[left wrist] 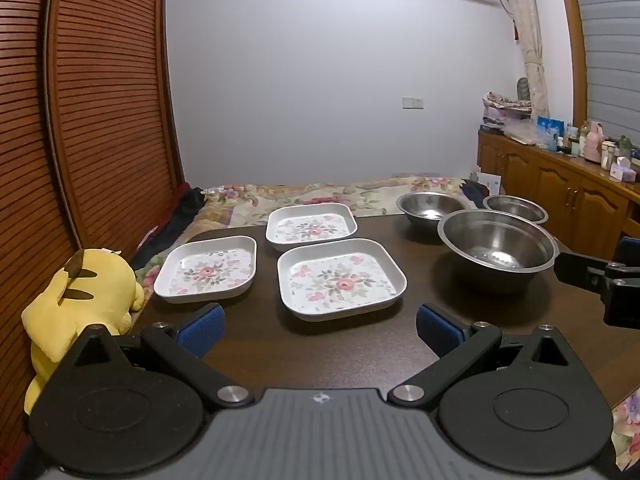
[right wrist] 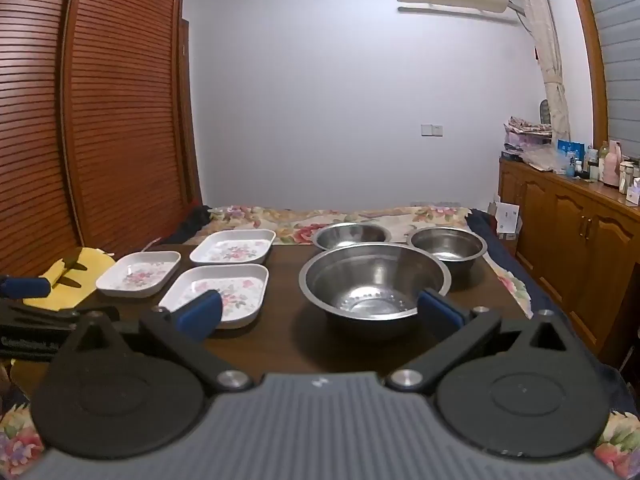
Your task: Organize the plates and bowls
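On the dark wooden desk (left wrist: 248, 344) we've got the full line-up, six pieces all sitting apart. Over on the left side, three square white plates with pink flower prints: the near plate (left wrist: 342, 278) sits closest to the middle, the left plate (left wrist: 208, 269) is out by the desk's left edge, and the far plate (left wrist: 311, 226) sits just behind the two of them. None of them stacked, none touching.

Swing to the right side and it's steel: the big bowl (right wrist: 374, 286) up front, empty and upright, with the back bowl (right wrist: 351, 236) behind it to the left and the small bowl (right wrist: 448, 246) behind it to the right, near the desk's far right corner.

Now the left claw (left wrist: 320, 330) hovers low over the near edge, jaws spread wide, blue pads (left wrist: 202, 330) gripping nothing, lined up with the near plate. And the right claw (right wrist: 320, 314) is just as wide, nothing between its fingers, facing the big bowl.

Off the left edge, a yellow plush toy (left wrist: 86, 296) leans against the slatted wardrobe door (left wrist: 108, 100). Behind the desk lies a floral bedspread (right wrist: 344, 216).
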